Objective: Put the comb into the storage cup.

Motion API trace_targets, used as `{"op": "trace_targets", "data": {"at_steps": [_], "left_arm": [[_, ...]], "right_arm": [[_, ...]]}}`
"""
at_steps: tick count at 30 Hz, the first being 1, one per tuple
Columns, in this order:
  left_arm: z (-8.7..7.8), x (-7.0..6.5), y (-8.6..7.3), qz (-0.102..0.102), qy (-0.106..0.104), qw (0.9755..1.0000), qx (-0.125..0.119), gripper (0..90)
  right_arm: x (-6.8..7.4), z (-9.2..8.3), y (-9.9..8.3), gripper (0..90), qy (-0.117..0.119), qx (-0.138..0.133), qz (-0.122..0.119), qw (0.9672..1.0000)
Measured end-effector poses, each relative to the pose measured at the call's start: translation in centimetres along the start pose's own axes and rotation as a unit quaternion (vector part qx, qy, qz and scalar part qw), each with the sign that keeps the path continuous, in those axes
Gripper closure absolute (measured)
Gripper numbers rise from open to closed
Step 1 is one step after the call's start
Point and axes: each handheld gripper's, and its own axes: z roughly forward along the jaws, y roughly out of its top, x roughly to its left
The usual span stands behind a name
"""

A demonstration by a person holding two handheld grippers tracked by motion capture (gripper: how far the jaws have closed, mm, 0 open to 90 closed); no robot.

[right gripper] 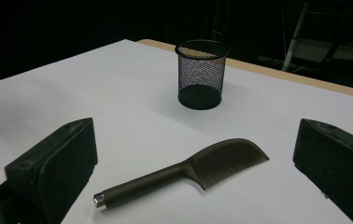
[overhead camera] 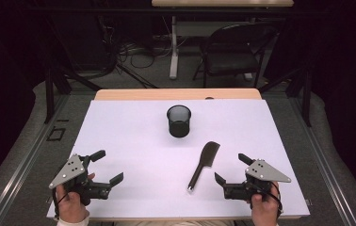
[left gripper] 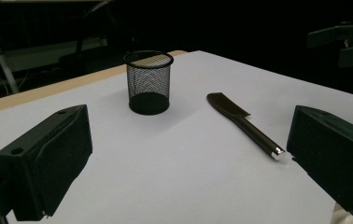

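Note:
A dark comb (overhead camera: 204,165) with a long handle lies flat on the white table cover (overhead camera: 133,136), right of centre, its silver-capped handle end toward the near edge. A black mesh cup (overhead camera: 179,120) stands upright behind it, nearer the middle. My left gripper (overhead camera: 107,166) rests open at the near left, nothing between its jaws. My right gripper (overhead camera: 233,168) is open at the near right, just right of the comb's handle. In the left gripper view the comb (left gripper: 244,123) and cup (left gripper: 148,82) lie ahead. In the right gripper view the comb (right gripper: 188,170) lies between the jaws' lines, untouched, with the cup (right gripper: 201,74) beyond.
A wooden table edge (overhead camera: 176,94) runs along the far side of the cover. Beyond it stand a black chair (overhead camera: 235,52) and a desk leg (overhead camera: 173,47) with cables on the floor. Dark frame rails flank the table.

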Motion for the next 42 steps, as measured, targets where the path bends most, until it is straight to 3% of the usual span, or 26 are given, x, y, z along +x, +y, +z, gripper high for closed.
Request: {"op": "trace_targets", "data": {"at_steps": [2, 4, 10, 14, 19, 25, 29, 35, 42], "left_arm": [[0.1, -0.1, 0.1, 0.002, -0.003, 1.0000, 0.002, 0.2], [0.3, -0.1, 0.1, 0.003, -0.006, 1.0000, 0.002, 0.2], [0.8, -0.3, -0.2, 0.011, -0.015, 0.9997, 0.012, 0.2], [0.9, -0.5, -0.5, 0.009, -0.014, 0.9998, 0.007, 0.3], [1.0, -0.9, -0.6, 0.015, -0.018, 0.9997, 0.010, 0.3], [1.3, -1.2, -0.7, 0.021, -0.022, 0.9994, 0.014, 0.3], [1.5, -1.1, -0.8, 0.018, -0.025, 0.9994, 0.017, 0.2], [1.4, -1.0, -0.9, 0.014, -0.023, 0.9995, 0.016, 0.3], [1.3, -1.0, -0.9, 0.011, -0.022, 0.9996, 0.014, 0.3]], "right_arm": [[0.0, 0.1, -0.1, 0.0, 0.004, 0.002, 0.006, 1.0000], [-0.1, 0.3, -0.5, 0.0, 0.020, 0.021, 0.008, 0.9996], [0.3, 1.0, -0.4, 0.0, 0.011, 0.028, 0.016, 0.9994], [0.6, 1.3, -0.4, 0.9, 0.009, 0.039, 0.004, 0.9992], [0.7, 1.3, -0.8, 9.6, -0.019, 0.042, 0.005, 0.9989], [0.2, 1.1, -0.8, 17.4, -0.027, 0.038, 0.019, 0.9987], [0.2, 1.4, -0.8, 30.5, -0.033, 0.043, 0.020, 0.9983], [0.6, 2.3, -0.6, 43.5, -0.019, 0.058, 0.023, 0.9979], [1.8, 3.4, 0.1, 46.5, -0.018, 0.064, 0.015, 0.9977]]}}
